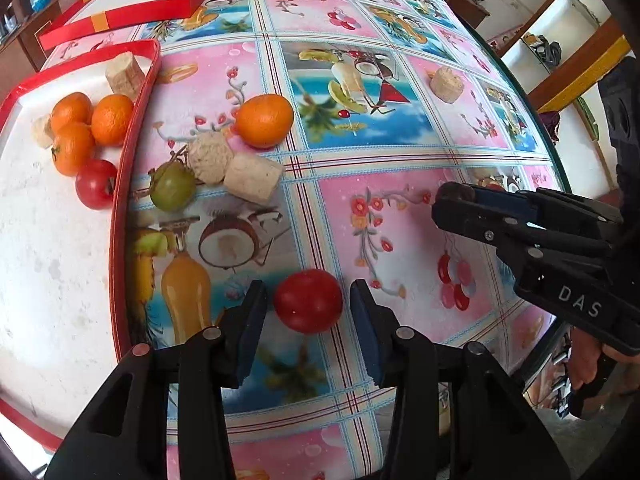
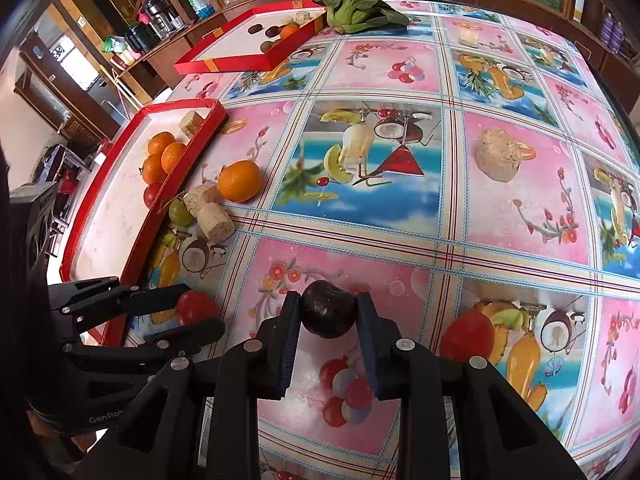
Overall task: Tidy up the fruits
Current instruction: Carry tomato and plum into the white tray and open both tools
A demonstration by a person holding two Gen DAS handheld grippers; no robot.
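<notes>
Nearest, the right gripper [image 2: 328, 316] pinches one dark fruit [image 2: 329, 314] above the table [image 2: 500, 256]; the left gripper [image 1: 308, 304] straddles one tomato [image 1: 308, 301], pads apart from it. Farther left, one orange [image 1: 264, 120], one green fruit [image 1: 173, 186] and two corks [image 1: 253, 178] lie beside a tray [image 1: 132, 152] holding three oranges and one tomato.

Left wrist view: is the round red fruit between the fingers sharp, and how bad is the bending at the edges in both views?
Left wrist view: round red fruit sharp, small glare spot on it; red-rimmed tray bows strongly. Right wrist view: dark brown fruit crisp; patterned tablecloth gridlines curve outward, corners black.
</notes>
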